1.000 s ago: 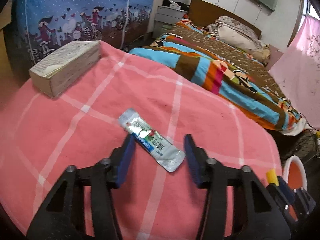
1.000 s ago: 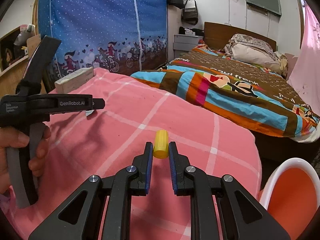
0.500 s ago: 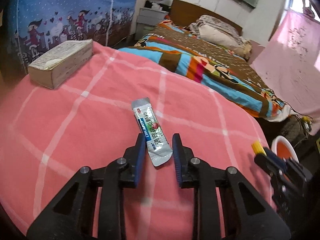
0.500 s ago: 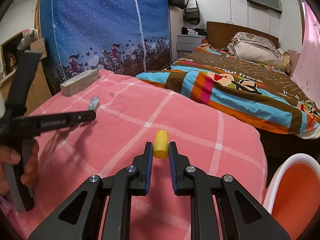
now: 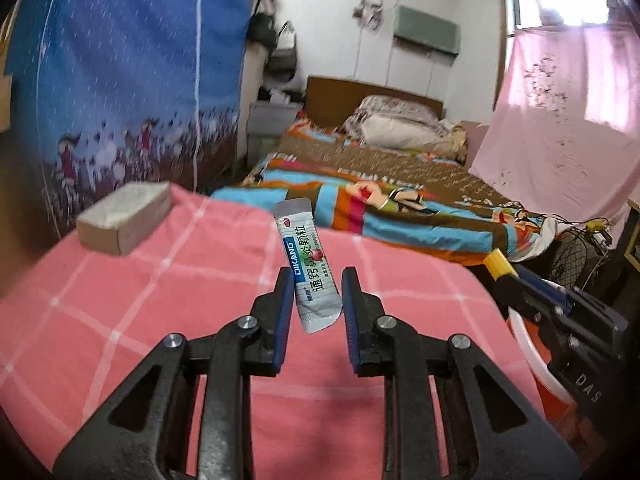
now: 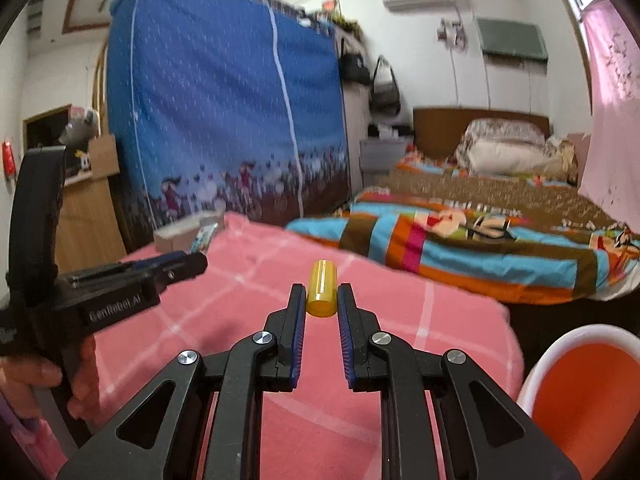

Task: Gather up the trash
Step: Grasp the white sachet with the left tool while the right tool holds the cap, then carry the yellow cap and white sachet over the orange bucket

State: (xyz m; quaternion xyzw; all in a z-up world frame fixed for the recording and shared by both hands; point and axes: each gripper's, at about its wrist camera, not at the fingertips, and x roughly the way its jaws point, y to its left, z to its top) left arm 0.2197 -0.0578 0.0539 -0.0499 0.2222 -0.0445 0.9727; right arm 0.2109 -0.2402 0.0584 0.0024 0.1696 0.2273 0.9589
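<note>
- The sachet [image 5: 310,266] is a slim silver-grey packet with a blue band reading DIKANG, green Chinese characters and a small red fruit picture; its crimped top end stands up and leans a little to the left, clear of the pink checked surface [image 5: 160,300].
- The left tongs [image 5: 315,300] are closed down to a narrow gap on the sachet's lower end, a blue pad pressing each long edge — the bottom corner pokes out below the fingertips.
- The yellow cap [image 6: 322,288] is a short, translucent amber-yellow cylinder, lying along the line of the fingers with its open end toward the camera.
- The right tongs [image 6: 322,300] are narrowed on that cap, both blue pads against its sides; it sits at the very tips and juts out ahead of them.
- In the right wrist view, the left tongs [image 6: 176,266] reach in from the left, held level above the surface, with the person's left hand [image 6: 44,380] wrapped round the black grip.
- In the left wrist view, the right tongs [image 5: 520,280] enter from the right — yellow cap [image 5: 498,264] foremost.
- A white-rimmed orange bin [image 6: 580,392] lies low to the right of the right tongs, beside the surface's edge.
- A pale cardboard box [image 5: 124,216] rests on the surface far ahead and left of the left tongs.
</note>
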